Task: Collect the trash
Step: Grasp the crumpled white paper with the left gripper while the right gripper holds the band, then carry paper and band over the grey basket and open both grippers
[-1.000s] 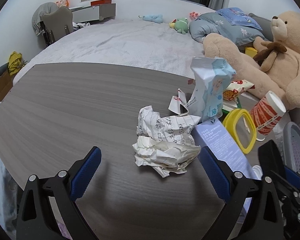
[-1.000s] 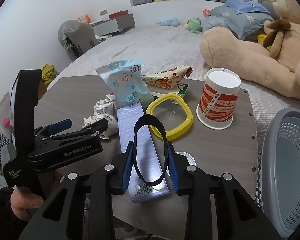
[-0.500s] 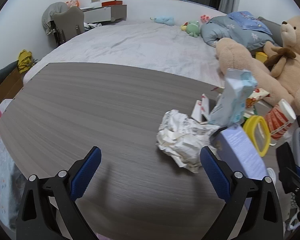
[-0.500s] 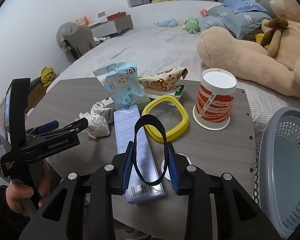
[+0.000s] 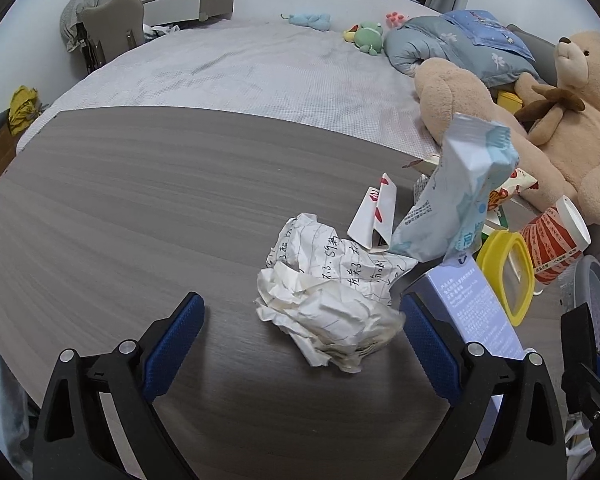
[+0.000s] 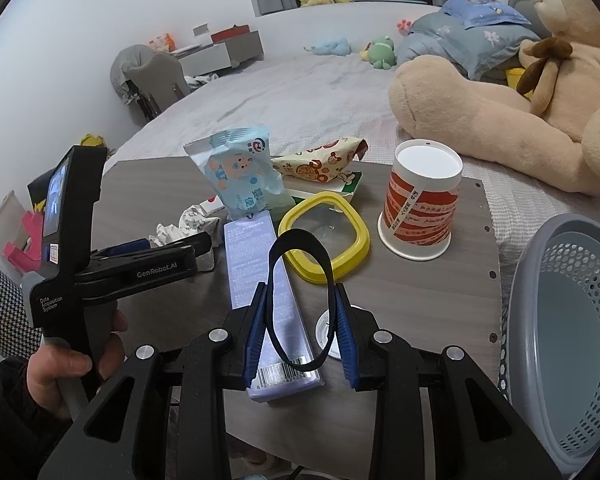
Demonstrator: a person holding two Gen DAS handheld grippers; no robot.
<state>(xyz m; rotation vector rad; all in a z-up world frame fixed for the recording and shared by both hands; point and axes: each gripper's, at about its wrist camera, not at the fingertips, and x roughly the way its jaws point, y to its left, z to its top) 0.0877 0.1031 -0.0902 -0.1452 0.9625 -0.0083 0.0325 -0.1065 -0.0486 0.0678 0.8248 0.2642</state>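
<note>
My left gripper [image 5: 300, 320] is open wide. A crumpled paper ball [image 5: 332, 296] lies on the grey table [image 5: 140, 200] between its fingertips, nearer the right one. It also shows in the right wrist view [image 6: 188, 224], beyond the left gripper [image 6: 168, 256]. My right gripper [image 6: 300, 316] is shut on a black loop band [image 6: 300, 264], held above a lilac box [image 6: 260, 288]. A pale blue snack bag [image 5: 456, 200] [image 6: 240, 176], a red-white paper cup [image 6: 420, 208] and a yellow lid ring [image 6: 324, 236] stand beyond.
A grey mesh basket [image 6: 568, 320] stands at the table's right edge. A cartoon wrapper [image 6: 320, 160], a small folded carton [image 5: 374, 216] and a round white cap [image 6: 326, 328] lie among the trash. A bed with a big teddy bear [image 5: 560, 128] lies behind.
The left gripper has swung back towards the crumpled paper, which now sits between its open fingers. The right gripper has drawn back slightly, still holding the band.
</note>
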